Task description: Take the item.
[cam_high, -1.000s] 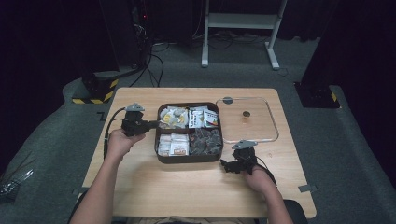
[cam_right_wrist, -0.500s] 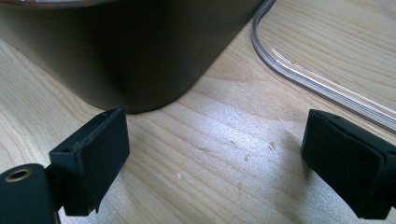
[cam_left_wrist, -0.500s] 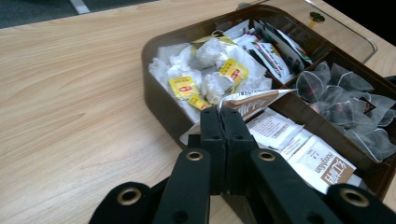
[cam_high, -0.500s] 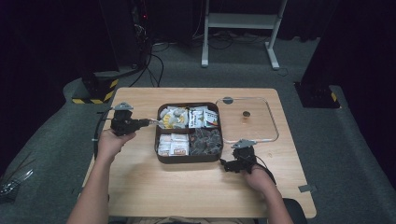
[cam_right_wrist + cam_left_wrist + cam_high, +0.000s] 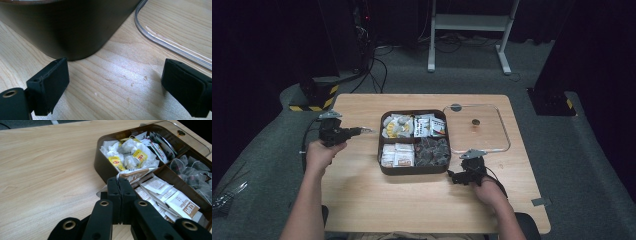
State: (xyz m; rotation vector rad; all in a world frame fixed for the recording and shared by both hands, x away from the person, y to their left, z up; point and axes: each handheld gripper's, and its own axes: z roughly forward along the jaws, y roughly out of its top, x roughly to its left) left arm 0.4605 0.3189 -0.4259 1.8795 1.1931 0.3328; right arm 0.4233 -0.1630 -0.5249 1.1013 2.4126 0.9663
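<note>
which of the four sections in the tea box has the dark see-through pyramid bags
The front-right compartment, nearest the right gripper. Its bags are dark and translucent; the other three sections hold pale paper sachets or crumpled white wrappers.

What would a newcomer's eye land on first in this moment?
The brown box at the table's middle, four compartments packed with tea bags and sachets. Next, the left gripper, to the box's left, shut on a brown-and-white sachet held above the tabletop. The clear lid lies flat to the box's right, and the right gripper rests open by the box's near right corner.
</note>
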